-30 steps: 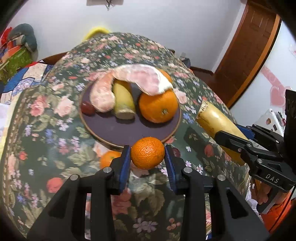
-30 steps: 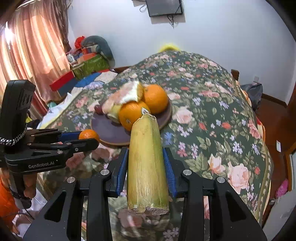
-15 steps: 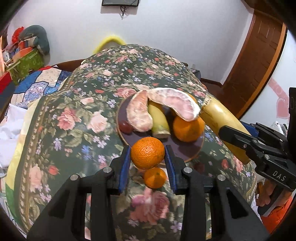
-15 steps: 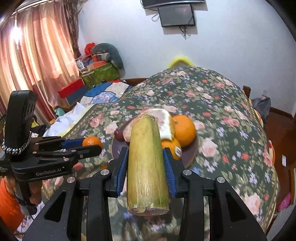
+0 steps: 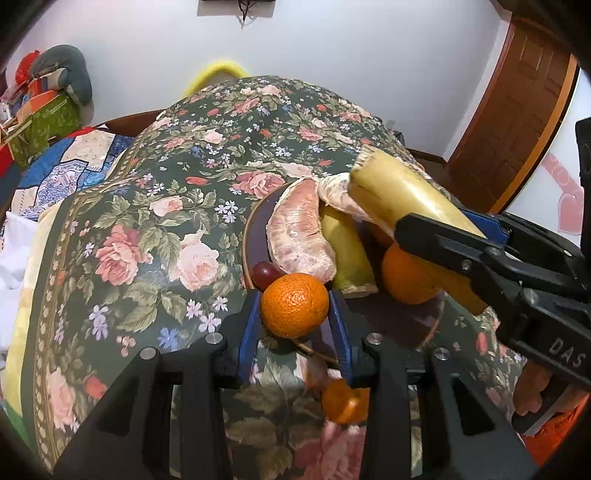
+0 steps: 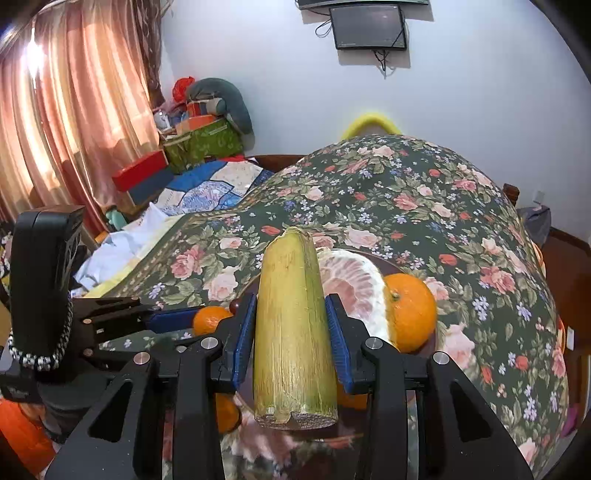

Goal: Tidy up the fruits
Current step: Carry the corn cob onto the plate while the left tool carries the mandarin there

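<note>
My left gripper (image 5: 294, 309) is shut on a small orange mandarin (image 5: 294, 305), held above the near rim of a dark round plate (image 5: 255, 218). The plate carries pink peeled pomelo segments (image 5: 301, 234), a yellow-green stalk piece (image 5: 347, 254), a large orange (image 5: 406, 277) and a red grape (image 5: 265, 274). My right gripper (image 6: 293, 325) is shut on a long yellow-green cane stalk (image 6: 291, 325), held over the plate's right side; it shows in the left wrist view (image 5: 410, 206). Another mandarin (image 5: 345, 402) lies on the cloth below the plate's near edge.
The plate sits on a table under a dark floral cloth (image 5: 155, 229). Bedding and boxes (image 6: 192, 144) lie to the left by pink curtains (image 6: 74, 110). A wooden door (image 5: 517, 122) stands at the right. A screen (image 6: 369, 26) hangs on the far wall.
Both grippers rose and moved over the plate with their fruit. The plate now appears right of the left gripper, and the loose mandarin has dropped lower in view.
</note>
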Demonstrator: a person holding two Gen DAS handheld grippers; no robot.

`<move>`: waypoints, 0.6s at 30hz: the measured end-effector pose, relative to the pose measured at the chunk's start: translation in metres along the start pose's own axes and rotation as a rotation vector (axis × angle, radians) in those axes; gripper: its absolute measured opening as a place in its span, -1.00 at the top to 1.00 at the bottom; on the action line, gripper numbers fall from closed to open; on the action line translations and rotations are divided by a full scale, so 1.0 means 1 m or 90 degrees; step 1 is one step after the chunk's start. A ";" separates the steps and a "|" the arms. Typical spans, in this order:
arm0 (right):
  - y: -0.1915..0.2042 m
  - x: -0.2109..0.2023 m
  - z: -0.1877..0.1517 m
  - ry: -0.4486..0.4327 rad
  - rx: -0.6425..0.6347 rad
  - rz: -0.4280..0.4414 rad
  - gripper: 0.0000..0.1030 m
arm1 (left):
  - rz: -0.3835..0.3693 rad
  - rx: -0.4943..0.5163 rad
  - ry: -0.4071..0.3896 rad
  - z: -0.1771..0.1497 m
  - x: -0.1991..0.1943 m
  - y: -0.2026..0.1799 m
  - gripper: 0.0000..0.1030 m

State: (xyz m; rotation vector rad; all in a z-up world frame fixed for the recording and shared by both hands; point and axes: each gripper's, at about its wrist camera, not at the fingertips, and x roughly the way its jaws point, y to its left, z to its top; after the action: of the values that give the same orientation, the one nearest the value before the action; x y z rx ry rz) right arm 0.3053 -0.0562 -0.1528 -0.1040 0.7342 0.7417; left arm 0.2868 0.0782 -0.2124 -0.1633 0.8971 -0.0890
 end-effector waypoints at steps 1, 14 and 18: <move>0.000 0.003 0.000 0.004 0.000 0.001 0.33 | -0.002 -0.003 0.003 0.000 0.004 0.002 0.29; 0.009 0.007 0.003 0.004 -0.023 0.003 0.31 | -0.021 -0.010 0.015 0.004 0.019 0.006 0.30; 0.011 0.001 0.002 0.003 -0.028 0.002 0.30 | -0.010 -0.008 0.018 0.003 0.015 0.004 0.30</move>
State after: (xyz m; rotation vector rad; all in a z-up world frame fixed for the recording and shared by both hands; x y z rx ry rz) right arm 0.2998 -0.0467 -0.1504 -0.1449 0.7219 0.7613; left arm 0.2982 0.0800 -0.2231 -0.1814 0.9250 -0.0998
